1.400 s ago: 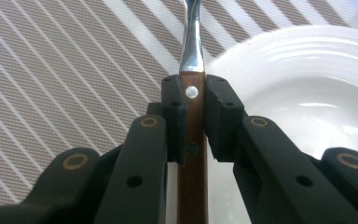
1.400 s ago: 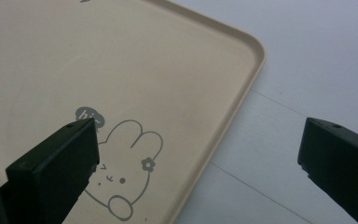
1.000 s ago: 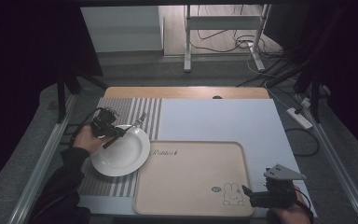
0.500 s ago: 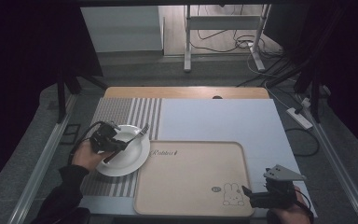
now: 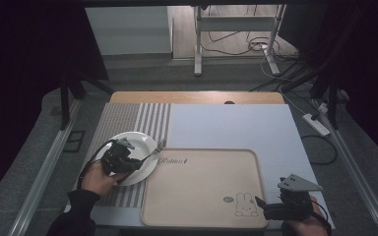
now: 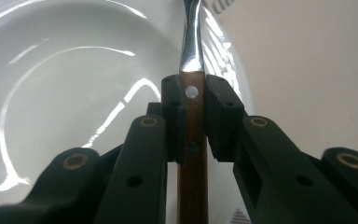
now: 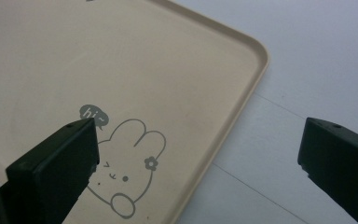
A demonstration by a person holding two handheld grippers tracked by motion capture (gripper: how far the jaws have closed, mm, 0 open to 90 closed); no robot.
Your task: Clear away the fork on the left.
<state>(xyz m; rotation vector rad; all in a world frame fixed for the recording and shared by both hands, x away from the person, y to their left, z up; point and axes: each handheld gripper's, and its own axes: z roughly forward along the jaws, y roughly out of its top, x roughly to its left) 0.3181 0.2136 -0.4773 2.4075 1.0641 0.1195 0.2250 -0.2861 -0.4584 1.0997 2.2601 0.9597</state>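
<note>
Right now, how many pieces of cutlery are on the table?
1: a fork with a wooden handle, clamped in the left claw, its tines over the right rim of the white plate beside the tray. The plate and tray hold nothing else.

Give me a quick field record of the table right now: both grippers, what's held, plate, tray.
left gripper: shut on the fork's wooden handle, above the plate
fork: metal neck runs forward from the jaws, tines toward the tray's near-left corner
plate: white, nothing lying in it, on the striped mat, beside the tray's left edge
tray: beige, rabbit print at its near-right corner, nothing on it
right gripper: open, holding nothing, over the tray's near-right corner
</note>
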